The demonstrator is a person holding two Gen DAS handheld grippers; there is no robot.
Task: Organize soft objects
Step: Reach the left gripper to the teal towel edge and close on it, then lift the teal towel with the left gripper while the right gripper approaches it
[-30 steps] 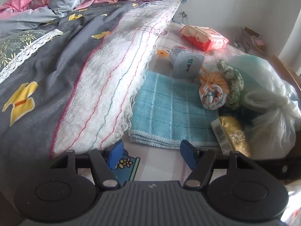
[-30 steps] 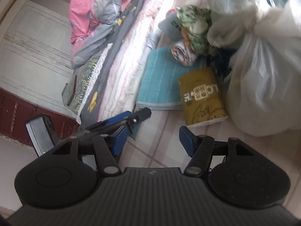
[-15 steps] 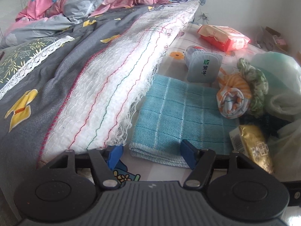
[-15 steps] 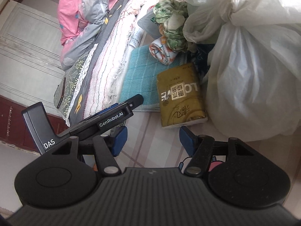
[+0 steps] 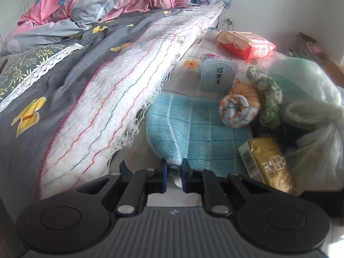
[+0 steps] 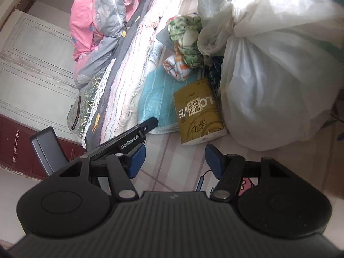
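the left claw (image 5: 173,173), jaws just closed, pinches the near edge of the teal checked towel (image 5: 200,129), lying flat on the bed beside the white fringed blanket (image 5: 120,107). the right claw (image 6: 175,159) hangs half open, empty.

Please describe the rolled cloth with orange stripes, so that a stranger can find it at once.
Start at the white fringed blanket hanging off the bed. Beside it lies a flat blue towel. On the towel's far corner sits the rolled cloth, the only orange-and-white roll, touching a green patterned bundle.
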